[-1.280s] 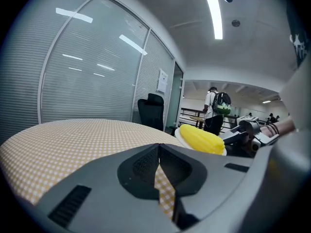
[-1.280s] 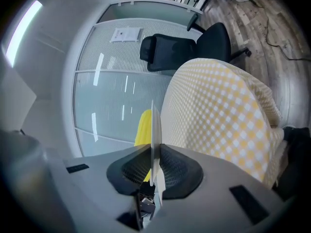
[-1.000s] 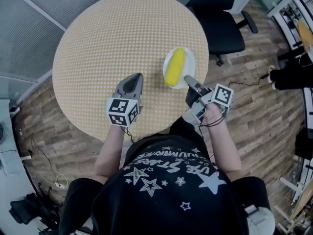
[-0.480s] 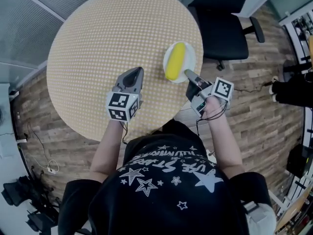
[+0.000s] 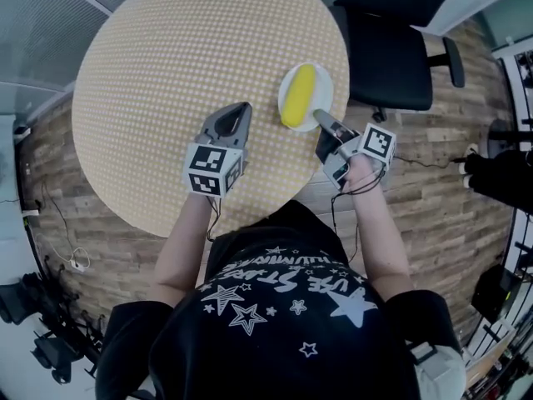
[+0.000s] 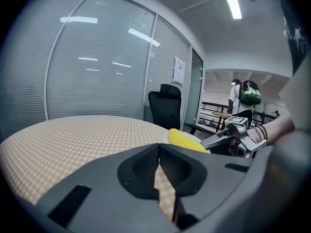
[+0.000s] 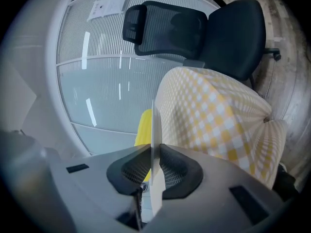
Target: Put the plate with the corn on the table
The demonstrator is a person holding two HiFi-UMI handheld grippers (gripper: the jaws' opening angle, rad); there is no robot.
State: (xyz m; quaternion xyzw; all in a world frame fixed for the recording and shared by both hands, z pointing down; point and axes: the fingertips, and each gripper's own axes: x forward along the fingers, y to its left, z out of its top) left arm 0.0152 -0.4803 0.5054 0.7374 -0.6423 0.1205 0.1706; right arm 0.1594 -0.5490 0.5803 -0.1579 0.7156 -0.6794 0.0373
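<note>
Head view: pinching the plate (image 5: 324, 90) with the right gripper (image 5: 317, 115), corn (image 5: 298, 96) on top, at the tabletop (image 5: 166, 73) edge. Hovering the left gripper (image 5: 242, 107) nearby, pressed together, empty.

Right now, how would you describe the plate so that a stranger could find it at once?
Start at the round table with the yellow checked cloth and go to its edge nearest the black office chair. There the right gripper pinches the rim of a small white plate. It alone carries a yellow corn cob.
</note>
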